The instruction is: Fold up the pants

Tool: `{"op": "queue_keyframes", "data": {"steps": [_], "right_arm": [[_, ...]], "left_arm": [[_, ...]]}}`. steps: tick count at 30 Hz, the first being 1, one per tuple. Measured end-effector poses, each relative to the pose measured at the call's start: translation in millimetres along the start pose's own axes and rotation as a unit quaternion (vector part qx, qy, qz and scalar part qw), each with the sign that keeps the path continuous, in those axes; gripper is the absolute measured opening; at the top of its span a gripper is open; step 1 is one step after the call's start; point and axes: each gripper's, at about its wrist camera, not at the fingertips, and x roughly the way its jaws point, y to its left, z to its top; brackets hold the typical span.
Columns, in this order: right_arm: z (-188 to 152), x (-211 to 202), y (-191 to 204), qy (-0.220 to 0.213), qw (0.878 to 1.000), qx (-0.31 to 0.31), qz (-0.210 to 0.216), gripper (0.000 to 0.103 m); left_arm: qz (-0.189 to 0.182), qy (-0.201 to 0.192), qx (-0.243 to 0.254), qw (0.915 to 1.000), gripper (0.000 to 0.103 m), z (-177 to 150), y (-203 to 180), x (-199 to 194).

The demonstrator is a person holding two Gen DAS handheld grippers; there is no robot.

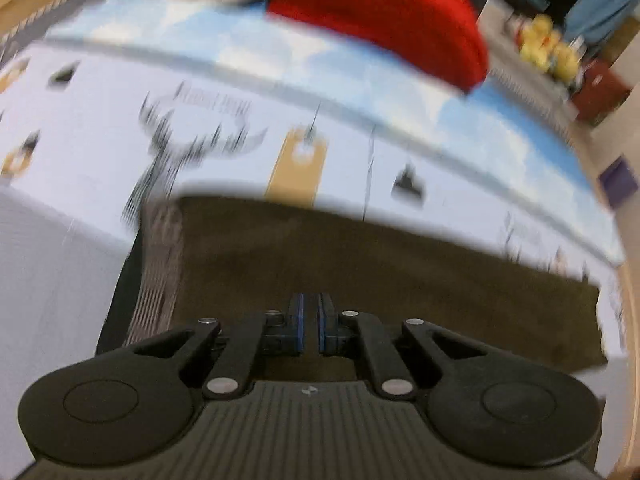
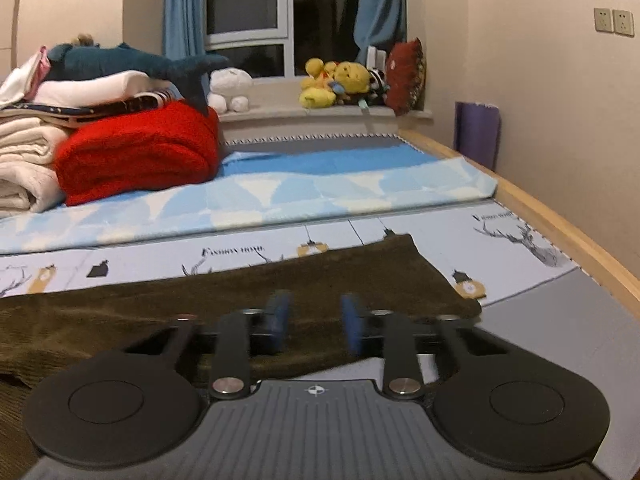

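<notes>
As seen from L wrist cam, heavily blurred: left gripper [image 1: 310, 324], blue pads all but together, nothing visibly pinched, above dark olive corduroy pants [image 1: 380, 264] laid flat on printed bedsheet [image 1: 100, 92]. Lettering over deer print smeared, unreadable. Red blanket [image 1: 380, 20] at far side.

From R wrist cam: right gripper [image 2: 315, 322], pads apart, blurred, no cloth betw. them, over near edge of pants [image 2: 240, 296]. Bedsheet [image 2: 160, 256] print reads "FASHION HOME"; 2nd line by deer at right too small to read. Red blanket [image 2: 136, 152] folded, beside white bedding [image 2: 24, 160], blue shark plush [image 2: 132, 62] on top. Yellow plush toys [image 2: 336, 80] on windowsill [image 2: 280, 110].
</notes>
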Motion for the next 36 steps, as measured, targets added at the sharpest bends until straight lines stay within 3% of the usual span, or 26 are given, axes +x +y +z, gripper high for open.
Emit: {"op": "queue_keyframes", "data": {"steps": [1, 3, 7, 8, 9, 11, 12, 15, 17, 19, 20, 21, 22, 23, 28, 30, 33, 36], "right_arm": [[0, 0, 0, 0.0, 1.0, -0.001, 0.001, 0.012], [1, 3, -1, 0.005, 1.0, -0.006, 0.004, 0.009], [-1, 8, -3, 0.019, 0.999, -0.027, 0.011, 0.009], [-1, 9, -3, 0.02, 0.999, -0.036, 0.012, 0.009], [-1, 10, -4, 0.021, 0.999, -0.042, 0.012, 0.009], [-1, 13, -9, 0.027, 0.999, -0.044, 0.012, 0.009], [0, 15, -13, 0.032, 0.999, -0.04, 0.01, 0.009], [0, 18, -23, 0.046, 0.999, -0.018, 0.005, 0.01], [-2, 19, -25, 0.051, 0.999, -0.018, 0.0, 0.01], [-3, 19, -24, 0.053, 0.998, -0.029, -0.005, 0.01], [-3, 17, -23, 0.053, 0.998, -0.033, -0.006, 0.01], [-3, 16, -22, 0.053, 0.998, -0.036, -0.008, 0.01], [-3, 15, -21, 0.052, 0.998, -0.038, -0.012, 0.01], [-3, 13, -20, 0.051, 0.998, -0.038, -0.015, 0.01], [-7, 8, -12, 0.057, 0.997, -0.038, -0.028, 0.01], [-11, 5, -5, 0.058, 0.996, -0.059, -0.028, 0.01], [-17, -2, 2, 0.05, 0.994, -0.093, -0.029, 0.009], [-17, -5, 3, 0.051, 0.994, -0.095, -0.034, 0.01]], "left_arm": [[0.002, -0.022, 0.01, 0.9997, 0.007, 4, -2, 3], [0.009, -0.06, 0.039, 0.9974, 0.008, 5, -2, 19], [0.038, -0.046, 0.097, 0.9935, 0.011, 7, -4, 72], [0.042, -0.054, 0.109, 0.9916, 0.02, 10, -5, 81], [0.046, -0.061, 0.117, 0.9903, 0.039, 13, -5, 87], [0.053, -0.069, 0.134, 0.9871, 0.068, 21, -8, 101], [0.047, -0.07, 0.153, 0.9846, 0.075, 27, -11, 108], [0.046, -0.076, 0.201, 0.9756, 0.082, 40, -10, 132], [0.038, -0.058, 0.203, 0.9768, 0.083, 48, -6, 148], [0.043, -0.037, 0.202, 0.9778, 0.08, 51, -4, 162], [0.04, -0.028, 0.208, 0.977, 0.067, 50, -5, 166], [0.03, -0.017, 0.218, 0.9754, 0.044, 48, -6, 168], [0.026, -0.004, 0.229, 0.973, 0.029, 46, -9, 170], [0.034, 0.005, 0.24, 0.9702, 0.002, 45, -13, 172], [0.06, -0.016, 0.272, 0.9602, 0.0, 34, -23, 163], [0.08, -0.028, 0.257, 0.9628, 0.0, 35, -22, 151], [0.078, -0.056, 0.239, 0.9661, 0.0, 37, -30, 111], [0.054, -0.074, 0.258, 0.9618, 0.0, 23, -45, 60]]}}
